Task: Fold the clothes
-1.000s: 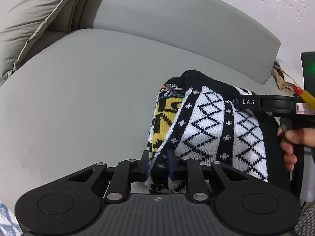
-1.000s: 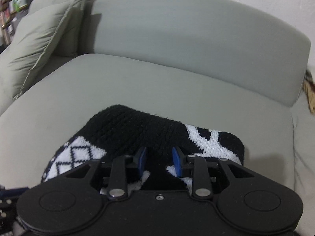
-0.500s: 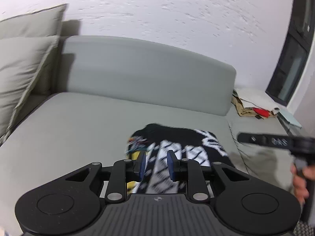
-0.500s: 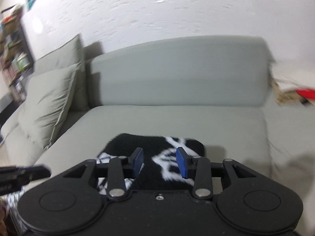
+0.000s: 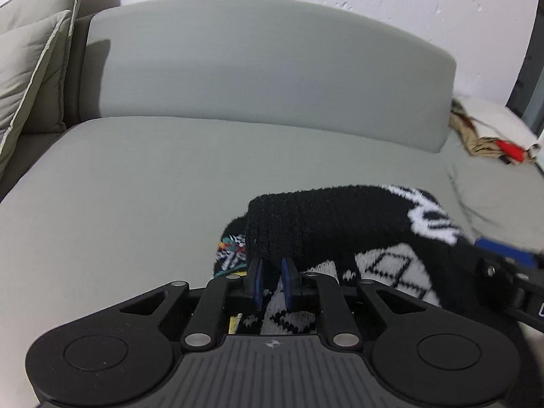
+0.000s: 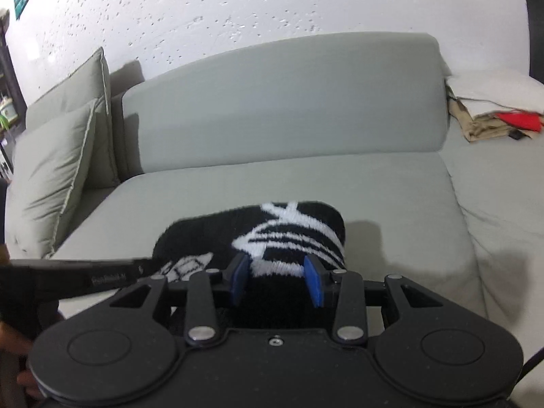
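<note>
Cushions: two grey cushions (image 5: 30, 68) lean at the upper left of the left wrist view, on the sofa (image 5: 136, 187).
Sweater, place: the black and white knitted sweater (image 5: 326, 224) lies as a folded bundle on the sofa seat, at lower centre and lower right of the left wrist view and at lower centre of the right wrist view.
Left gripper (image 5: 272, 284): the jaws have just been closing and now stand narrow, with a thin part of the knit between the blue pads. It seems they pinch it, but the black cloth hides the contact.
Right gripper (image 6: 275, 282): the jaws have just been opening. They are spread, with the thick black fold between them, and the pads do not press on it.
Handling: I judge the sweater to be soft, thick and rather light. It will sag and slide open when lifted by one point, and it is neither slippery nor fragile.
Where to hold: best at the folded edge, taking all layers together, one gripper at each end of the bundle.
Containers: none is visible.
Other clothes: a small pile of clothes (image 6: 493, 122), beige with something red, lies at the right edge, well apart from the sweater.
</note>
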### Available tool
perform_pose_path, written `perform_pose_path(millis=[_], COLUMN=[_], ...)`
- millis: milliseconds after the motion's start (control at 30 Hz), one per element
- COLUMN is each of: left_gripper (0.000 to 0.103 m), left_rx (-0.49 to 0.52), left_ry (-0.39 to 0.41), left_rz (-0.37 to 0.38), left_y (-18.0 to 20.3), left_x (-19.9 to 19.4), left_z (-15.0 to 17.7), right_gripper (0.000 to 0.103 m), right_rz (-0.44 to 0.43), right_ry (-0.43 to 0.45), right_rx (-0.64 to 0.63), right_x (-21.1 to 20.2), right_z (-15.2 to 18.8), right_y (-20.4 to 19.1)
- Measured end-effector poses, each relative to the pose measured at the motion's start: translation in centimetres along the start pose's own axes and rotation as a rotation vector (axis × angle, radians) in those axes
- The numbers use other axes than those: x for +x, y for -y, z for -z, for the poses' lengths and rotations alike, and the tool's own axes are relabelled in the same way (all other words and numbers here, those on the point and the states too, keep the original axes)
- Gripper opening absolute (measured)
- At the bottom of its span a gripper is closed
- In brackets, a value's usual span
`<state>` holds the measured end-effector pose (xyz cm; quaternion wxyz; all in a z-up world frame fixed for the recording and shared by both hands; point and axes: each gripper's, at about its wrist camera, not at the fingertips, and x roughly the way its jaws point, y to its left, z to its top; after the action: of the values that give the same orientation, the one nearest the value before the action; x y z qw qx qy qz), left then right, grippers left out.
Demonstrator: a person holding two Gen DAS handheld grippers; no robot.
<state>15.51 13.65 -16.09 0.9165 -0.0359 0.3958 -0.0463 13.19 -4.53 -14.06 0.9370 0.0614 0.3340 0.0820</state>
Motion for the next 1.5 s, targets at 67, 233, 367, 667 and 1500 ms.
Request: perform_pose_path(millis=[67, 233, 367, 667, 1500], left_gripper=[0.013, 0.012, 0.013, 0.015, 0.02], left_rx=[-0.021, -0.017, -0.011, 0.0, 0.011], left_ry=[-0.019, -0.036, -0.047, -0.02, -0.061], left_rz=[-0.003, -0.031, -0.043, 0.013, -0.078], left_y=[-0.8, -0.5, -0.1, -1.2, -2.1], left_x=[0.7, 1.6, 0.1, -10.1, -11.9], left_z=[0.1, 0.4, -0.4, 0.6, 6.0], right_gripper=[0.039, 0.039, 0.04, 0.051, 0.041], right_rz=[0.027, 0.024, 0.015, -0.102, -0.127], right_ry=[-0.044, -0.179, -0.167, -0.117, -0.291], right_rx=[-0.079, -0.096, -0.107, -0.089, -0.054], right_x=[1.5, 4.4, 3.2, -7.2, -9.4], right_z=[-0.5, -1.5, -1.8, -3.3, 0.6], right_y=[-1.3, -0.9, -0.7, 2.6, 4.4])
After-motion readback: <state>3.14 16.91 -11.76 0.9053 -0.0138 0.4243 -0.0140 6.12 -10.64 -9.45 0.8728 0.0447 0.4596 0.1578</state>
